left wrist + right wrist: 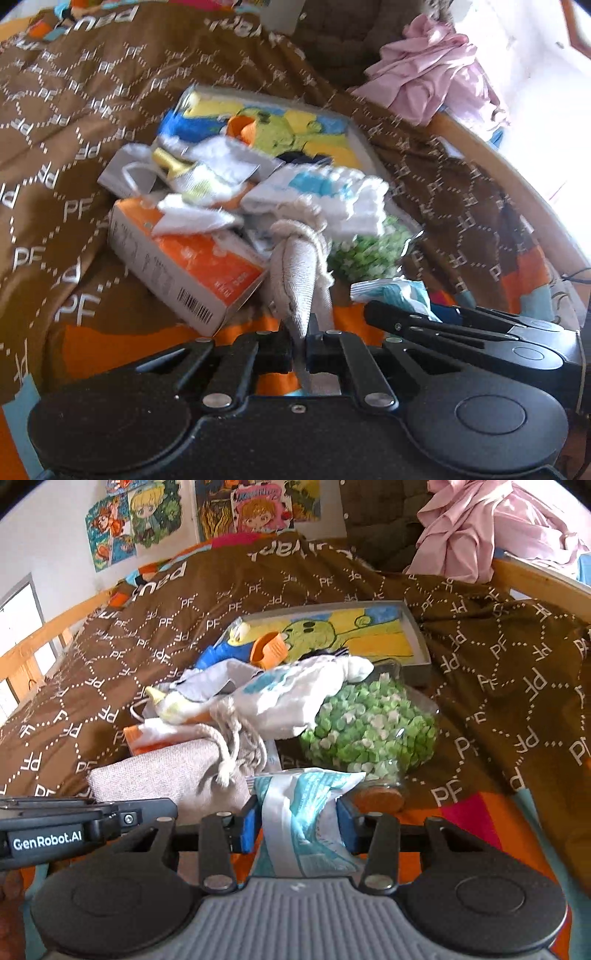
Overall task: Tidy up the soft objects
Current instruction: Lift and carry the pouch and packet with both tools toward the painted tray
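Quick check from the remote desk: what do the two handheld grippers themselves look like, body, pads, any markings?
Left gripper: black body, two round black discs, silver pivot pins, black pads. Right gripper: ribbed grey centre plate, black discs and linkage arms, blue pads. White "GenRobot.AI" lettering marks the left gripper's side in the right wrist view. No sleeves show.

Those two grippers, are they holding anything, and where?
Left gripper pinches the beige drawstring pouch by its edge; right gripper clamps the teal-and-white packet across its middle.

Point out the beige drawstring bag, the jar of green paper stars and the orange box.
beige drawstring bag (162, 775): right wrist view, on its woven body.
jar of green paper stars (369, 727): right wrist view, on its star-filled side.
orange box (192, 254): left wrist view, on its orange top face.
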Action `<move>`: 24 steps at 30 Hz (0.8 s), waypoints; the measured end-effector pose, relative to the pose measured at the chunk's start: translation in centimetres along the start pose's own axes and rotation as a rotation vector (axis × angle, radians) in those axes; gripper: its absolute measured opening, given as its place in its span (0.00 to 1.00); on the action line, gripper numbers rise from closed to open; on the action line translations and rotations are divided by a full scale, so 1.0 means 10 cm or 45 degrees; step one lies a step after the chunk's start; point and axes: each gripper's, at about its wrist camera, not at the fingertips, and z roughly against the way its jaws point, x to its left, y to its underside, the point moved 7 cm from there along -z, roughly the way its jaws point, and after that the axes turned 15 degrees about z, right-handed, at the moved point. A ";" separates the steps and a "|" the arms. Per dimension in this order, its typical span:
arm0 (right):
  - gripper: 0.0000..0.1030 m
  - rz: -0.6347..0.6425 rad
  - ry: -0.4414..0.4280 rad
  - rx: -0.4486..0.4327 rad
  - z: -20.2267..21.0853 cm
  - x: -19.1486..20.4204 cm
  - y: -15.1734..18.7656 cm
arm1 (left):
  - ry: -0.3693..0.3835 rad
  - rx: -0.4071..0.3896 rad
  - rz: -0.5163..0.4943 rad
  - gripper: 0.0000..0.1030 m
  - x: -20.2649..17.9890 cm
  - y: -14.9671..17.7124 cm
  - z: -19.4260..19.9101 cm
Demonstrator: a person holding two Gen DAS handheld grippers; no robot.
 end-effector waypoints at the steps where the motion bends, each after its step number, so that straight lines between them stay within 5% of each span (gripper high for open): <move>1: 0.46 -0.002 0.000 -0.003 0.00 0.00 0.00 | 0.004 -0.011 -0.007 0.05 -0.01 0.00 0.01; 15: 0.46 0.059 -0.006 -0.145 0.12 0.07 -0.12 | -0.026 -0.308 -0.056 0.02 -0.06 -0.21 0.31; 24: 0.46 0.124 0.021 -0.279 0.25 0.07 -0.35 | 0.047 -0.496 -0.110 0.02 -0.18 -0.30 0.54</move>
